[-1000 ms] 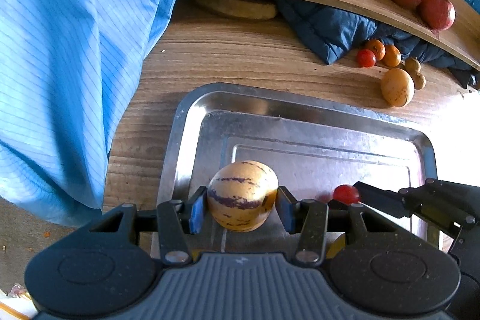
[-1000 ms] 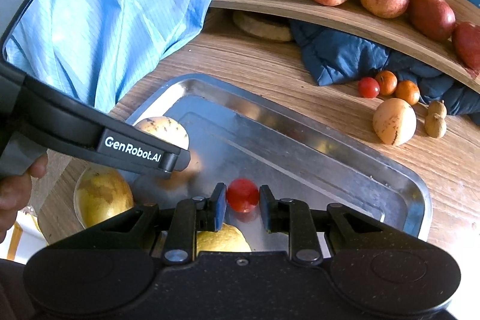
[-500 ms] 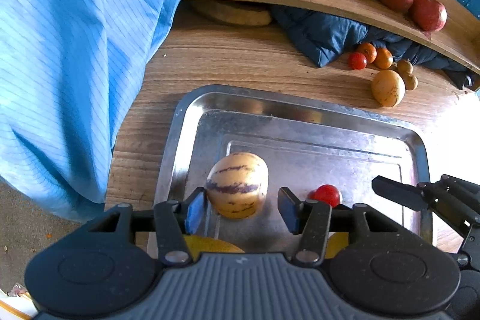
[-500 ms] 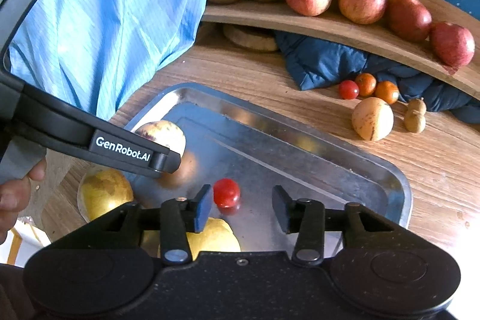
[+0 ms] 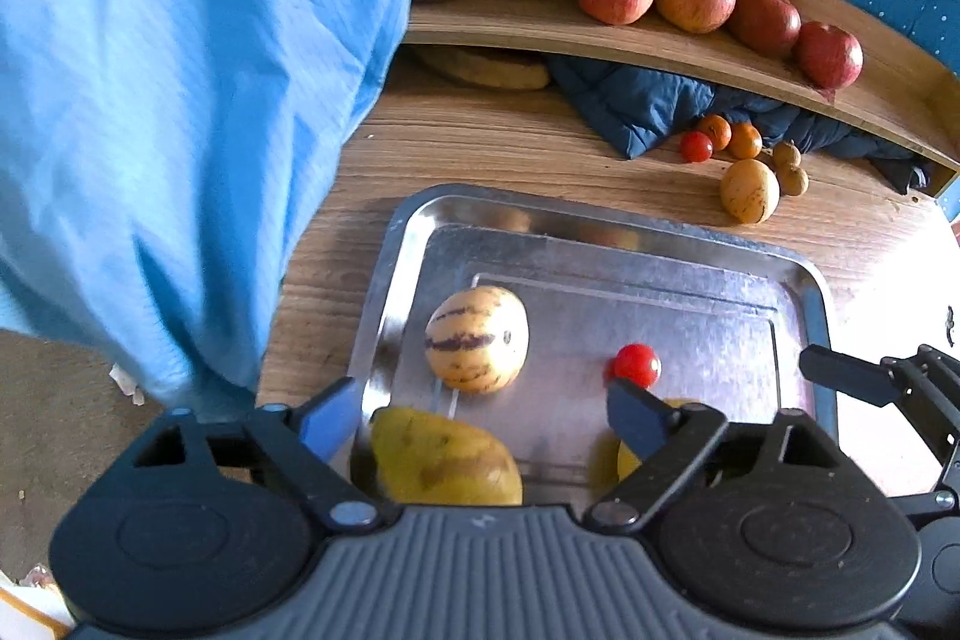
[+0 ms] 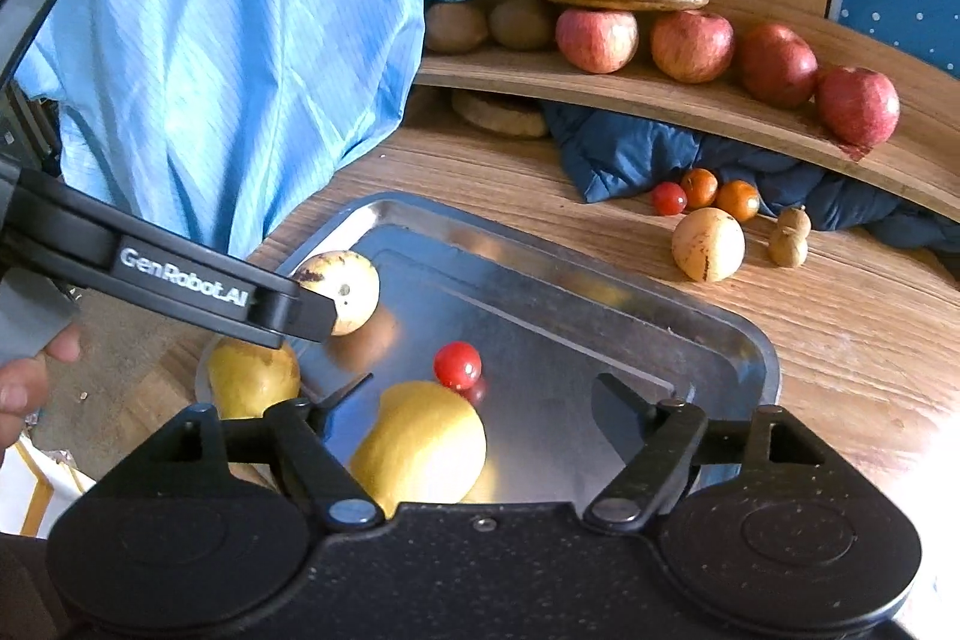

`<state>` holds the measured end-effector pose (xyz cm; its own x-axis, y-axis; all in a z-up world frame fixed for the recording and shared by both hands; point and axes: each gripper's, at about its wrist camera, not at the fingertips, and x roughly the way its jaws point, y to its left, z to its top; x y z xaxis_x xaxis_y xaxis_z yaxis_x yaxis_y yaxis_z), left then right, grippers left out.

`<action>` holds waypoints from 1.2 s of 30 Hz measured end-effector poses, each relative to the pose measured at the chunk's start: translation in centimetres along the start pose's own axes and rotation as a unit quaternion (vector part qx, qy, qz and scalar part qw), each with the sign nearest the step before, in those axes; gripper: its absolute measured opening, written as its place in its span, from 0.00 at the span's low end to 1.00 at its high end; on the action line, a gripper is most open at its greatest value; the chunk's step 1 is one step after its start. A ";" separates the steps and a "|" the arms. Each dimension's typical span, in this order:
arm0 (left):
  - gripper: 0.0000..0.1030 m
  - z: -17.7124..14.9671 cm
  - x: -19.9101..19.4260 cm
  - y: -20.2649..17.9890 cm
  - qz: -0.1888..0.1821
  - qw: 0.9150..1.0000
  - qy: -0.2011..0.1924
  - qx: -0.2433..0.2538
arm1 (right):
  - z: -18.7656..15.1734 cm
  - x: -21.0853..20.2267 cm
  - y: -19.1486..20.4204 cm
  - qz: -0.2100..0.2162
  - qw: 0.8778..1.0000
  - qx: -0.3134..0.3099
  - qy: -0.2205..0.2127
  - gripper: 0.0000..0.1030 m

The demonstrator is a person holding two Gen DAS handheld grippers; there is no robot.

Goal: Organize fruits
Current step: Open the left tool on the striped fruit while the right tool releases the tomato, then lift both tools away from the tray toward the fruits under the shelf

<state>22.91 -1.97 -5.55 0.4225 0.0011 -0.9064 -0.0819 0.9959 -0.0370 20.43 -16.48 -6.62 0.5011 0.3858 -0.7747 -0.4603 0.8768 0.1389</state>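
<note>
Hovering with jaws spread wide and empty, both grippers hang at the near edge of the metal tray (image 5: 810, 292). The loose fruit cluster (image 6: 708, 244) lies ahead, off to the right on the table, nearer the right gripper (image 6: 480, 406) than the left gripper (image 5: 480, 418).

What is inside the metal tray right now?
On the metal tray: a striped melon, a cherry tomato, a yellow mango and a pear. Both claws hide the tray's near edge.
</note>
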 end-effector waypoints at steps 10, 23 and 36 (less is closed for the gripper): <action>0.96 -3.6 -2.6 -0.1 0.020 1.000 0.004 -0.018 | -2.6 -2.4 0.5 0.012 1.000 -0.008 -0.002 0.89; 0.99 -6.4 -2.8 -2.3 0.033 0.998 0.050 0.004 | -5.8 -4.6 -0.5 -0.006 1.000 0.010 0.013 0.97; 0.99 -5.9 -3.1 -6.5 0.021 0.996 0.047 0.071 | -7.5 -5.7 -3.9 -0.089 0.993 0.063 0.043 0.98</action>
<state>16.81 -8.95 -5.00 0.3352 0.0403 -0.9413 0.0341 0.9979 0.0548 13.85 -24.28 -7.36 0.4989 0.2006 -0.8431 -0.2729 0.9597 0.0668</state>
